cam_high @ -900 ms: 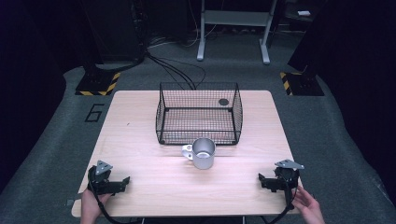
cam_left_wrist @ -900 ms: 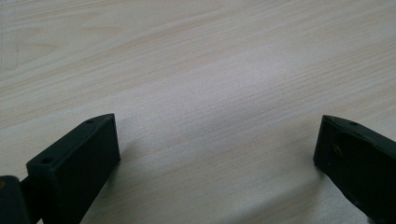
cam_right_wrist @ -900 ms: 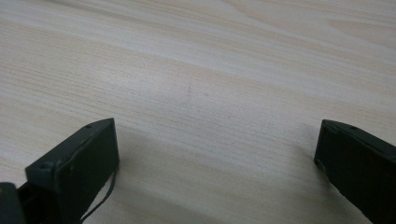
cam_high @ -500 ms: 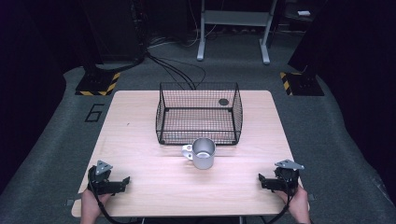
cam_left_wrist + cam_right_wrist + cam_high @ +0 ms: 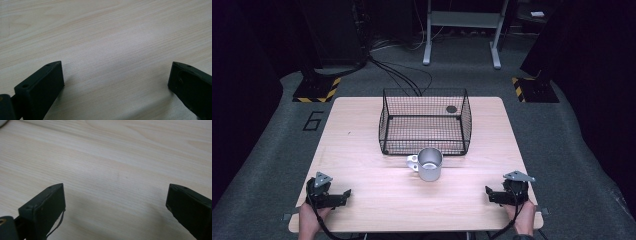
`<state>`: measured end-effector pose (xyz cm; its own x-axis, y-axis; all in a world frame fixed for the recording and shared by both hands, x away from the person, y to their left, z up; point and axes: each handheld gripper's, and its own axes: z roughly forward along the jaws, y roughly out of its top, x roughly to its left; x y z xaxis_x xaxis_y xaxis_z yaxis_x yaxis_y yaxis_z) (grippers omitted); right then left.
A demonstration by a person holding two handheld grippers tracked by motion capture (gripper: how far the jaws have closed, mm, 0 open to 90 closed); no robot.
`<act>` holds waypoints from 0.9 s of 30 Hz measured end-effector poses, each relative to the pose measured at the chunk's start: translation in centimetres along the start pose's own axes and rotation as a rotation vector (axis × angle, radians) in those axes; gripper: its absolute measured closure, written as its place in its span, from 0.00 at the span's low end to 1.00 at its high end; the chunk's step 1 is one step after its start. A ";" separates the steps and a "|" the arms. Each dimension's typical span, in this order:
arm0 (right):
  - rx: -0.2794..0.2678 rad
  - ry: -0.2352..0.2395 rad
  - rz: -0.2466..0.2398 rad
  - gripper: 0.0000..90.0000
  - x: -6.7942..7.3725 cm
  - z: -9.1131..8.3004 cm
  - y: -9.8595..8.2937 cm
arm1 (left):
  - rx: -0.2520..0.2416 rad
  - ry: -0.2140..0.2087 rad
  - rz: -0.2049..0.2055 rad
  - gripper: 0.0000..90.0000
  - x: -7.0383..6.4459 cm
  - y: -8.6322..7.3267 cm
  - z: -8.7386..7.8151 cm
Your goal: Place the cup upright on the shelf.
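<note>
High view: cup point(image 5: 430, 163) between both tongs.

A light wood table point(image 5: 362, 145) is being seen from above, on grey carpet. A black wire basket point(image 5: 426, 121) is sitting at centre-far w/ a small dark round obj. point(image 5: 451, 109) inside, far-right corner. A metal mug point(image 5: 429, 163) is standing upright just in front of the basket, handle pointing left.

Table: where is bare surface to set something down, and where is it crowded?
The table is bare left of the wire basket and right of it. Bare wood also lies between the left gripper and right gripper, before the metal cup. Crowded: the middle, where cup meets basket.
</note>
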<state>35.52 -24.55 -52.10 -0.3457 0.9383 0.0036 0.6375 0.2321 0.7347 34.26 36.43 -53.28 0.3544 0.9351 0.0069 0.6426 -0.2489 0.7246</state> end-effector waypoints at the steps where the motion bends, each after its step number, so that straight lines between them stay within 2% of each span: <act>1: -0.008 0.015 -0.003 0.01 0.4 -0.2 0.3 | 0.003 0.001 0.001 0.00 0.0 0.0 0.0; 11: -0.046 0.078 -0.024 0.00 2.5 -0.6 2.2 | 0.003 0.001 0.001 0.00 0.0 0.0 0.0; 18: -0.054 0.129 -0.069 0.00 3.8 -0.6 3.2 | 0.002 0.001 0.000 0.00 0.0 0.0 0.0; 22: -0.036 0.154 -0.077 0.00 4.5 -0.5 3.8 | 0.002 0.001 0.000 0.00 0.0 0.0 0.0; 27: -0.009 0.200 -0.114 0.00 5.5 -0.2 4.7 | 0.001 0.001 -0.001 0.00 0.0 0.0 0.0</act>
<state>36.50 -18.32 -48.47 -0.5454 0.8365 0.0537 0.5803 0.3306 0.7443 34.26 36.42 -53.27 0.3535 0.9354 0.0069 0.6438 -0.2486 0.7237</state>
